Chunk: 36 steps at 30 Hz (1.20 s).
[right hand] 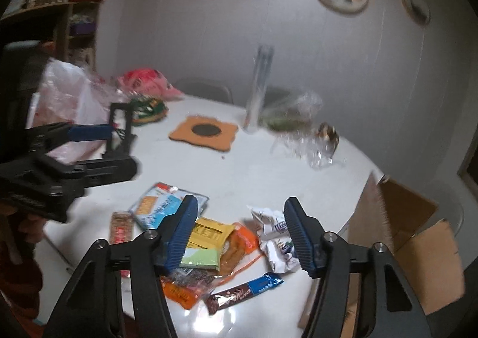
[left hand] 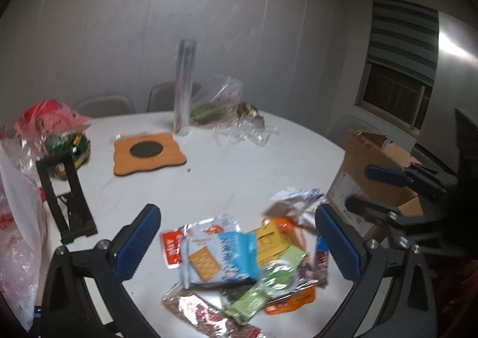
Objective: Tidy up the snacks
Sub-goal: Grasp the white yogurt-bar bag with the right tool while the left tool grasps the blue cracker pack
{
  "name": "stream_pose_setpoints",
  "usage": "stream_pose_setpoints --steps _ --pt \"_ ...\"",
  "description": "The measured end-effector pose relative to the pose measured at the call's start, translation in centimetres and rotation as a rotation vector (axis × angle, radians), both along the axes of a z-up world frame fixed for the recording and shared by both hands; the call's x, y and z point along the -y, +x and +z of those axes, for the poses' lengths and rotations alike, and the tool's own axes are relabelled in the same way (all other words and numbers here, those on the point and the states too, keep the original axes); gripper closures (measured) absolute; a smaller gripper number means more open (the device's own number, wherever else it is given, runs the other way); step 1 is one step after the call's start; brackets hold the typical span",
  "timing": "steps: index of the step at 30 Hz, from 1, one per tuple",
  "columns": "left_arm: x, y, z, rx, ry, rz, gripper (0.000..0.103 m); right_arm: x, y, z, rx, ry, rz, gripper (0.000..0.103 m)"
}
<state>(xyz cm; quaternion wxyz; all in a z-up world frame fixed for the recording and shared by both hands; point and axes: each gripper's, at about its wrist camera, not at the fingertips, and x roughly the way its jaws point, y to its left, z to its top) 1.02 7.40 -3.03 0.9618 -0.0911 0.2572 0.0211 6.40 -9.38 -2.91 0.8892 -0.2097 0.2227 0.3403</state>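
Jaws on both grippers gape empty above blurred snack packets (right hand: 209, 236), their labels unreadable.

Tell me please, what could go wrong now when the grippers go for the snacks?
The snacks lie overlapping in one pile, so a gripper may pinch two packets or drag neighbours. The chocolate bar lies near the table edge and could be pushed off. Both views are blurred, and the left gripper and right gripper hover close together, so they might bump.
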Motion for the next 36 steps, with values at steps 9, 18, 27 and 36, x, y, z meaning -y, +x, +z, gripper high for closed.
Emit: stream_pose_setpoints --steps 9,18,27,36 --pt "-1.5 2.6 -5.7 -0.155 -0.077 -0.028 0.001 -1.9 7.1 -6.2 -0.031 -0.104 -0.216 0.047" --pt "-1.1 5.3 -8.6 -0.236 -0.094 -0.049 0.001 -2.0 11.6 -10.0 -0.086 -0.142 -0.313 0.044" --pt "-1.4 5.1 -9.9 -0.283 -0.131 -0.062 0.007 -2.8 14.3 -12.3 -0.195 -0.147 -0.291 0.025" --pt "-2.1 5.7 -10.8 -0.313 -0.129 -0.045 0.011 -2.6 14.7 -13.4 -0.318 -0.071 -0.233 0.068"
